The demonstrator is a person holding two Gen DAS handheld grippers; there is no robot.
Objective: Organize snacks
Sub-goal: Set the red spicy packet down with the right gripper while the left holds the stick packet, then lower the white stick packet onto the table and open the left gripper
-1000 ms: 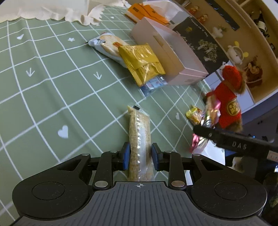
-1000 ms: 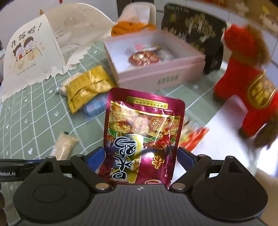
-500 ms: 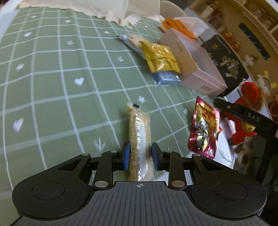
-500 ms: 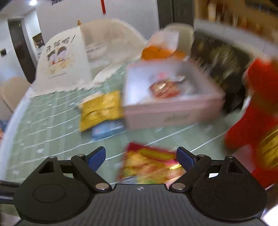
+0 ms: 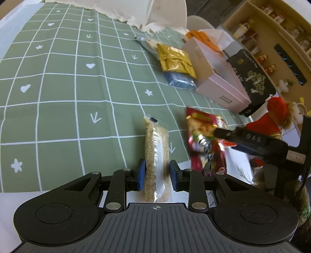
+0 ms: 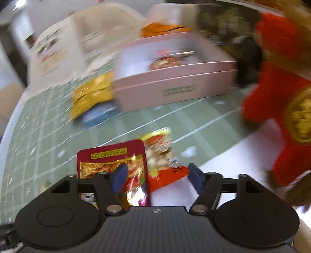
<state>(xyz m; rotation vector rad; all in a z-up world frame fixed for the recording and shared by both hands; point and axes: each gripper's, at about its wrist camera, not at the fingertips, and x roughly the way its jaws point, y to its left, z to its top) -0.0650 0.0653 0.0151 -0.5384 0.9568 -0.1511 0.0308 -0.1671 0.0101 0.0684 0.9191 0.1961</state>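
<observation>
My left gripper (image 5: 157, 175) is shut on a long clear packet of tan grainy snack (image 5: 156, 144), held above the green checked tablecloth (image 5: 58, 97). My right gripper (image 6: 157, 175) is open and its jaws are closing, with no pad pressing on anything. A dark red pouch (image 6: 112, 161) lies low under its left finger and partly in the gap, over a red and orange packet (image 6: 165, 153). In the left wrist view the same pouch (image 5: 204, 140) sits beside the right gripper's fingers (image 5: 223, 133). The open pink box (image 6: 175, 85) behind holds a few snacks (image 6: 169, 62).
Left of the pink box (image 5: 219, 81) lie a gold packet (image 5: 175, 60), a blue packet (image 5: 179, 79) and a pale packet (image 5: 147, 41). A red plush toy (image 6: 281, 97) stands at the right. A dark bag (image 5: 250, 77) and a white paper stand (image 5: 165, 11) are behind. The table edge is near.
The right gripper let go of the dark red pouch, which dropped low in front of it, and its jaws narrowed. The left gripper swung across the table with the tan packet still in it.
</observation>
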